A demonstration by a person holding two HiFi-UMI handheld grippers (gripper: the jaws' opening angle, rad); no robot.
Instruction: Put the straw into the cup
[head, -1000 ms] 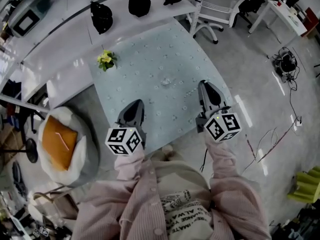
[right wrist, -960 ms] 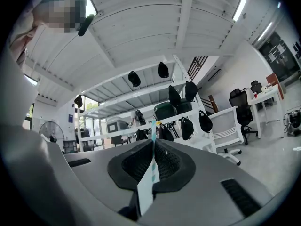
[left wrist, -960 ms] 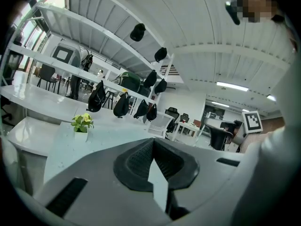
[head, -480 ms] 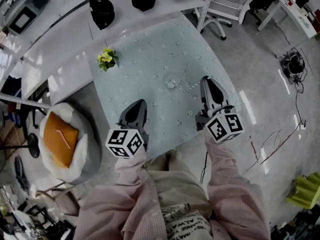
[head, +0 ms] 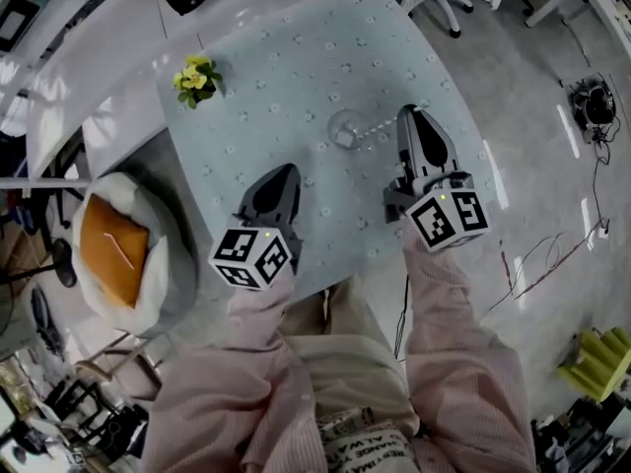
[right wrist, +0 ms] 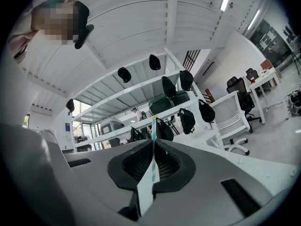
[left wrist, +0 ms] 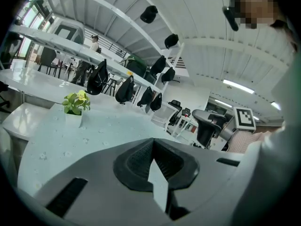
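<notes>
A clear cup [head: 343, 128] stands on the pale blue table [head: 276, 87]. The thin, dotted-looking straw [head: 378, 128] lies flat just to its right. My right gripper [head: 412, 116] hovers just right of the straw's far end, jaws together, nothing clearly held. My left gripper [head: 286, 172] is nearer me, left of the cup, also closed and empty. In each gripper view, left gripper [left wrist: 153, 147] and right gripper [right wrist: 154, 145], the pads meet along a narrow seam. Neither view shows the cup or straw.
A small potted plant [head: 194, 77] stands at the table's far left; the same plant [left wrist: 75, 102] appears in the left gripper view. An orange cushion on a white seat [head: 113, 249] sits left of the table. A white chair [right wrist: 233, 112] stands far right, and cables [head: 596, 106] lie on the floor.
The head view has shifted, so the table sits higher and larger in frame. Both grippers stay shut in much the same pose. The cup and straw look unmoved.
</notes>
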